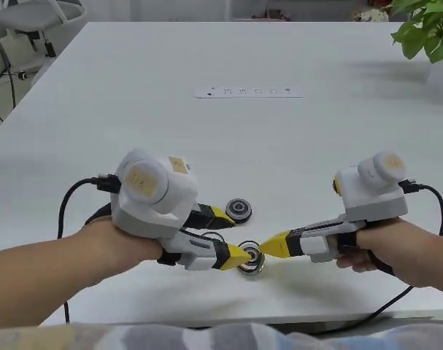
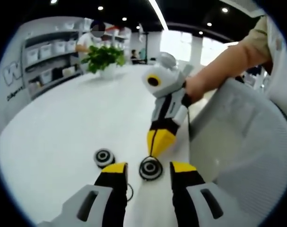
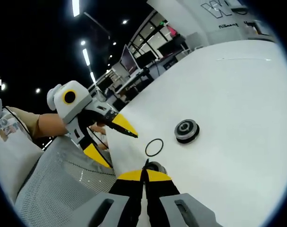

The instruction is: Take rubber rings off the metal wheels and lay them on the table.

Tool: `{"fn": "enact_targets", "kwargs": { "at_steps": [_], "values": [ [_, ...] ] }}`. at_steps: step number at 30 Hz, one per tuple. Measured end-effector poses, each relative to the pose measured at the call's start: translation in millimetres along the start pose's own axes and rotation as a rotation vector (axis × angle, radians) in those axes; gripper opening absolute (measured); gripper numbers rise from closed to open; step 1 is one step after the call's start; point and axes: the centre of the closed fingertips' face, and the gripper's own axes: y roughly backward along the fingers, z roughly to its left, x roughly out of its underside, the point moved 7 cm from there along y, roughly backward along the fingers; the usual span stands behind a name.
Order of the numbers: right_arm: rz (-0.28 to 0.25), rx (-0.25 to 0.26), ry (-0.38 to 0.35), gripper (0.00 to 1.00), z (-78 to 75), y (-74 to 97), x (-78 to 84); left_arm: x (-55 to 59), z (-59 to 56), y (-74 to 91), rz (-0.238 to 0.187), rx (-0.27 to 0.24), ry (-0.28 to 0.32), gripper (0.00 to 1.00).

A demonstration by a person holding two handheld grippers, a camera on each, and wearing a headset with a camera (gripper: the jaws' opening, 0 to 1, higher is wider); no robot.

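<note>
White table [image 1: 206, 146] is running away from me toward a leafy plant [image 1: 425, 29] at its far right corner, with a pale strip [image 1: 248, 92] lying flat across the middle. Down at the near edge I am holding my left gripper [image 1: 243, 236] with its jaws spread apart, gripping nothing and reaching to either side of the nearer metal wheel [image 1: 251, 262] (my left gripper view is showing that wheel sitting right in the gap). My right gripper [image 1: 265, 249] is pointing in from the other side, its jaws pressed tight together with the tip at that wheel's rim; whether it is pinching rubber there I cannot tell. One loose rubber ring [image 3: 154, 147] is lying flat on the table just beyond this wheel. A second metal wheel [image 1: 239, 209] is resting a little farther back, apart from both grippers.
</note>
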Motion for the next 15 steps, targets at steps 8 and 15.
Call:
{"fn": "enact_targets", "kwargs": {
  "at_steps": [8,15],
  "values": [
    [0.005,-0.007,0.013,0.00,3.7,1.3,-4.0,3.7,2.8,20.0,-0.029,-0.020,0.037,0.46],
    [-0.015,-0.015,0.011,0.00,6.6,1.2,-13.5,8.0,5.7,34.0,-0.059,-0.045,0.077,0.51]
  ]
}}
